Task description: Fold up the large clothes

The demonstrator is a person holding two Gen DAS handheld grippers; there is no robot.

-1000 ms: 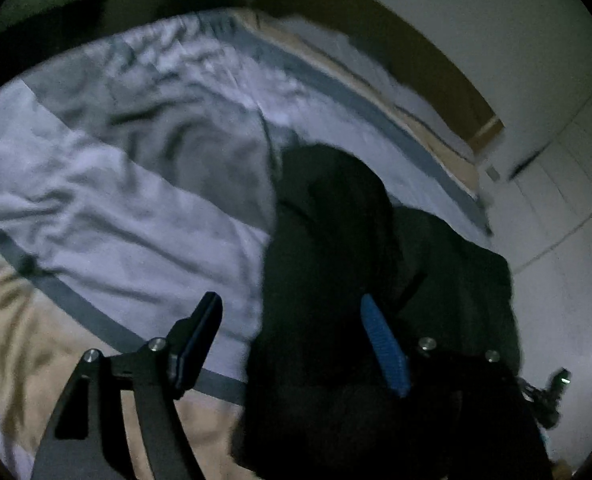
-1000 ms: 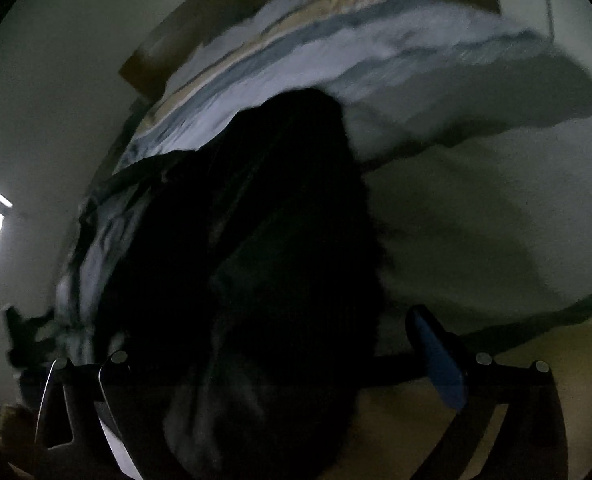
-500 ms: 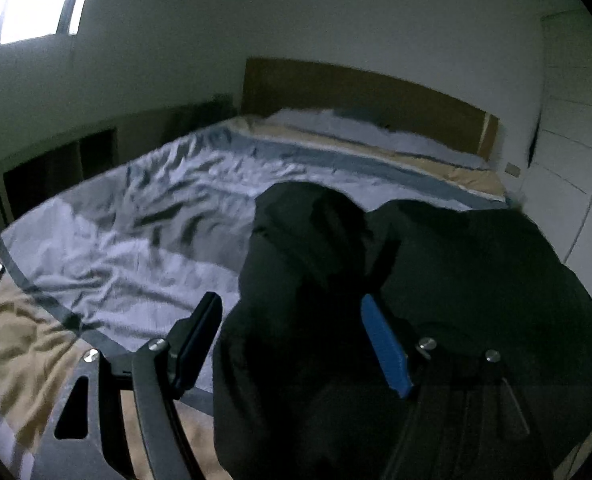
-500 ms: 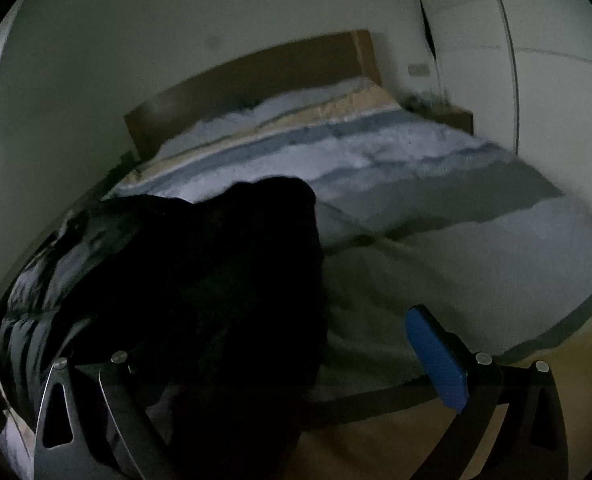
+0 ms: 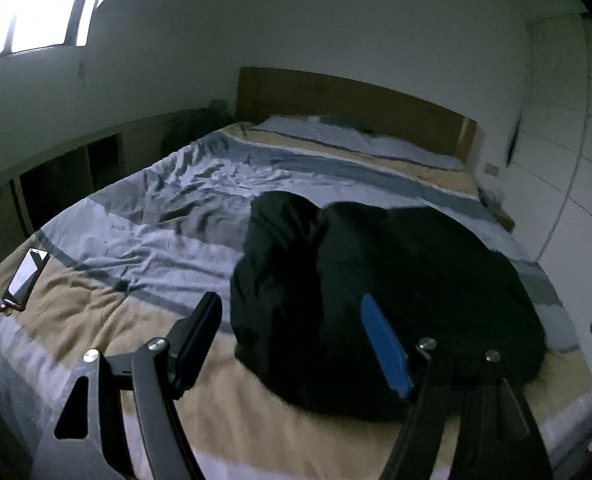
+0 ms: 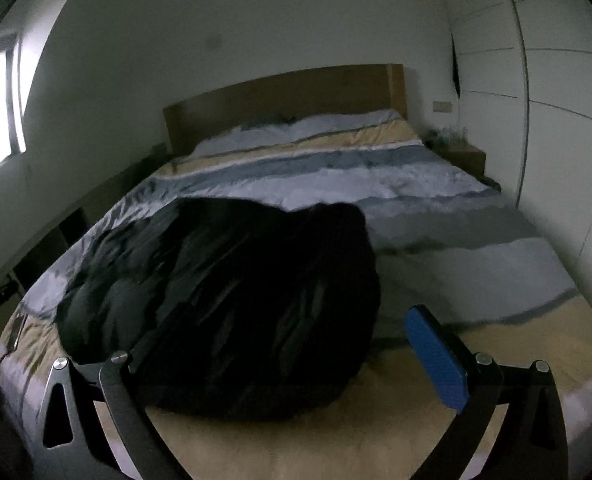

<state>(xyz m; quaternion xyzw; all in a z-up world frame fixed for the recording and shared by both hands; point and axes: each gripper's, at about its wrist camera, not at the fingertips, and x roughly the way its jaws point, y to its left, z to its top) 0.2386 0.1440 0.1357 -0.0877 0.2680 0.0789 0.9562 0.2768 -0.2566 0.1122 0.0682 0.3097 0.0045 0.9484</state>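
Note:
A large black puffy garment [image 5: 375,300] lies bunched in a heap on the near part of the bed; it also shows in the right wrist view [image 6: 236,300]. My left gripper [image 5: 292,332] is open and empty, raised above the bed with the heap's left part seen between its fingers. My right gripper [image 6: 296,344] is open and empty, raised near the foot of the bed with the heap's right part seen between its fingers.
The bed [image 5: 168,240] has a striped grey, white and tan cover and a wooden headboard [image 6: 288,96]. A phone [image 5: 26,276] lies at the bed's left edge. White wardrobe doors [image 6: 555,120] stand on the right. A low shelf [image 5: 76,160] runs along the left wall.
Both grippers have pulled back and tilted up from close over the garment, so the whole bed and headboard show. The garment stays heaped on the bed.

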